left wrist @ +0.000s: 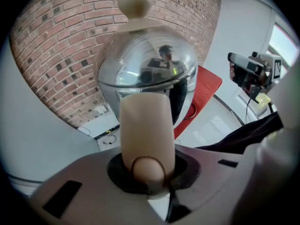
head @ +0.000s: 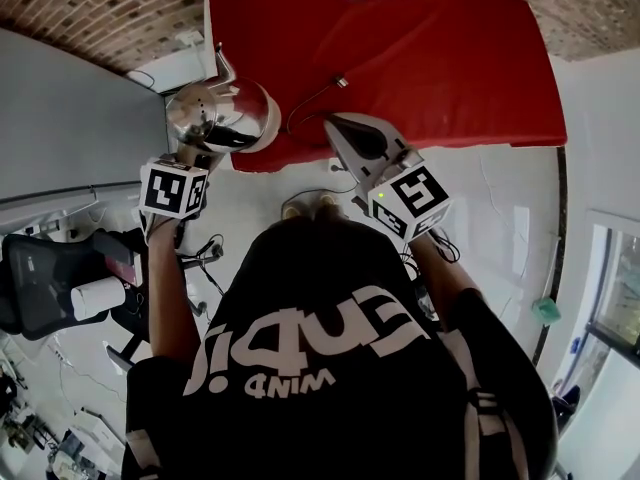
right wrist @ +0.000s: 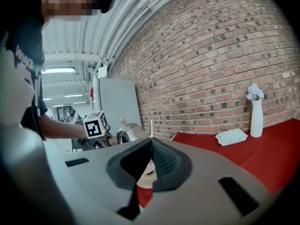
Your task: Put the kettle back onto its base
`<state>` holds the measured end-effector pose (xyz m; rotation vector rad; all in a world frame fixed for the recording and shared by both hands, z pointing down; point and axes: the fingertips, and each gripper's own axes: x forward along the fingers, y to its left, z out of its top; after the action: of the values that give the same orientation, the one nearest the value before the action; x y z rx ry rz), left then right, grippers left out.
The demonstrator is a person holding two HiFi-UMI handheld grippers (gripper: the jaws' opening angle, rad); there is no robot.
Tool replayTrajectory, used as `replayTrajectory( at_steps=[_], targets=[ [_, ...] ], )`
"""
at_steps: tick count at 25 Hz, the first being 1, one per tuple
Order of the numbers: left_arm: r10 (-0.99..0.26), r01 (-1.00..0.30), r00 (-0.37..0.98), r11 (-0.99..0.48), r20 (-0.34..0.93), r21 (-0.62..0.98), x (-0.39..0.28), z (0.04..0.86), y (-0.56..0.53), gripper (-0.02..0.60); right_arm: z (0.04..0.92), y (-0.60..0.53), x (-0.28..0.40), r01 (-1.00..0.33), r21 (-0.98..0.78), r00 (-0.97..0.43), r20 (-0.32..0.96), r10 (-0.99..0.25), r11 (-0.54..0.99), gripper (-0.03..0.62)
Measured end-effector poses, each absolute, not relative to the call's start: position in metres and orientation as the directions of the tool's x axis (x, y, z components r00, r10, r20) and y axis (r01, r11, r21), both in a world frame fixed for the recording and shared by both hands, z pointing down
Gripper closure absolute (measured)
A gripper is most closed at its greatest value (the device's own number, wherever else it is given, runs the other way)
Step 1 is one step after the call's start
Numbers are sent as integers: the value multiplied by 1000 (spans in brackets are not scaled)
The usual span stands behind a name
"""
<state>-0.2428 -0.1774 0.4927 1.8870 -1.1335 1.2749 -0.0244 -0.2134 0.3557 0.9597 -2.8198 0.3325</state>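
**A:** Where is the kettle?

**B:** The chrome kettle hangs in the air at the left front corner of the red table. It sits roughly upright, with the lid knob on top, and the left gripper carries it.

**A:** How does that claw sit?

**B:** It is pinching the kettle's beige handle, which runs straight down between the two jaws.

**A:** And the right gripper?

**B:** The right gripper is held over the table's front edge, apart from the kettle. Its jaws are pressed together at the tips and hold nothing.

**A:** Can you see the base?

**B:** A pale round thing shows through the gap under those jaws, but I can't tell what it is. A dark cable loops over the red top between the kettle and the right gripper.

**A:** Anything else on the table?

**B:** A white vase with flowers and a pack of wipes stand near the brick wall.
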Motion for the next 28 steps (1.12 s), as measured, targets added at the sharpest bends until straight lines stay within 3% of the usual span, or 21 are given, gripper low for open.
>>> replayTrajectory(
  at_steps=[20, 28],
  targets=[
    [-234, -868, 103, -495, 967, -27, -240, 549, -184, 523, 367, -230, -24, -612, -177, -787, 226, -574, 770, 573],
    [-273, -832, 62, -545, 960, -102, -236, 550, -197, 523, 369, -232, -19, -620, -182, -781, 233, -579, 763, 574]
  ],
)
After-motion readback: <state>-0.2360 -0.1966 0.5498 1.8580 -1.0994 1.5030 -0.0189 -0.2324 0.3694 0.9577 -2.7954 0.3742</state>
